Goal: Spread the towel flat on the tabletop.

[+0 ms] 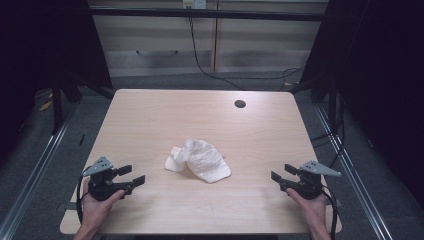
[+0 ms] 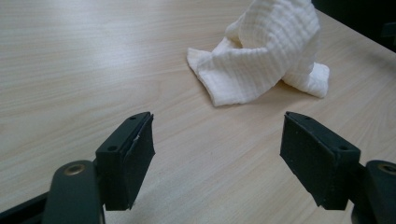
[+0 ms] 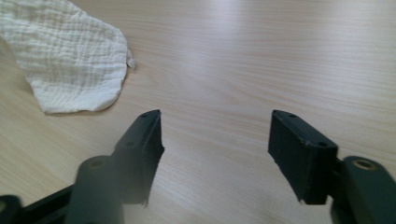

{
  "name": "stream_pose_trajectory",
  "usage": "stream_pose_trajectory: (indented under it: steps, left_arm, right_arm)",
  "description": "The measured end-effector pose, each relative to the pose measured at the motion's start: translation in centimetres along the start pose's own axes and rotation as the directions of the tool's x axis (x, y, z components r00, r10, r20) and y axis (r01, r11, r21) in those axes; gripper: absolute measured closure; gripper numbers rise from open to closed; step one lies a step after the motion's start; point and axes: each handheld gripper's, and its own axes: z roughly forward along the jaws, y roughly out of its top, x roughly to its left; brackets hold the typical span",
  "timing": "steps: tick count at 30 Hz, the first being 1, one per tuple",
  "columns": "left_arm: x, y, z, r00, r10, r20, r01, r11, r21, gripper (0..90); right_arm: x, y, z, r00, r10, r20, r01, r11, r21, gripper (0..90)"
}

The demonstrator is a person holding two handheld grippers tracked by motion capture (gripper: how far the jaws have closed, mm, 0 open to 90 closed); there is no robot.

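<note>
A crumpled white cloth [image 1: 200, 159] lies near the middle of the light wooden table [image 1: 150, 115]. My left gripper [image 1: 133, 175] rests at the table's front left, held by a hand, jaws open and empty, pointing toward the cloth. In the left gripper view the cloth [image 2: 261, 56] lies ahead and to the right, well beyond the open left gripper [image 2: 217, 158]. My right gripper [image 1: 283, 172] sits at the front right, open and empty. In the right gripper view the cloth [image 3: 70, 60] lies at the upper left, apart from the right gripper [image 3: 215, 154].
A round cable hole [image 1: 240, 104] is in the table's far right part. Beyond the far edge stand pale cabinets [image 1: 210, 45] with a dangling black cable [image 1: 197, 55]. Dark frame posts and floor rails flank both sides of the table.
</note>
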Motion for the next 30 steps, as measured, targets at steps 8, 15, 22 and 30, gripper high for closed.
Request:
stream_pose_trajectory:
  steps: [8,15,22,30]
  left_arm:
    - [0.1,-0.1,0.3,1.0,-0.002,0.004,0.002,0.9999,0.015,26.0]
    - [0.1,0.0,0.3,1.0,-0.005,0.008,0.005,1.0,0.008,25.8]
    - [0.0,0.1,0.4,1.0,0.007,0.004,-0.007,0.9999,0.012,26.2]
    - [-0.1,0.1,0.5,0.9999,0.009,0.011,-0.009,0.9998,0.02,25.1]
  right_arm:
    - [0.9,0.6,0.7,0.9936,0.022,-0.111,-0.019,0.999,0.032,42.4]
    - [1.6,0.5,1.1,0.9915,0.029,-0.127,-0.022,0.998,0.053,41.7]
    - [3.3,2.1,2.0,0.989,-0.025,-0.145,0.044,0.991,0.125,36.6]
    - [6.1,5.5,6.2,0.9686,-0.069,-0.239,0.107,0.983,0.15,27.4]
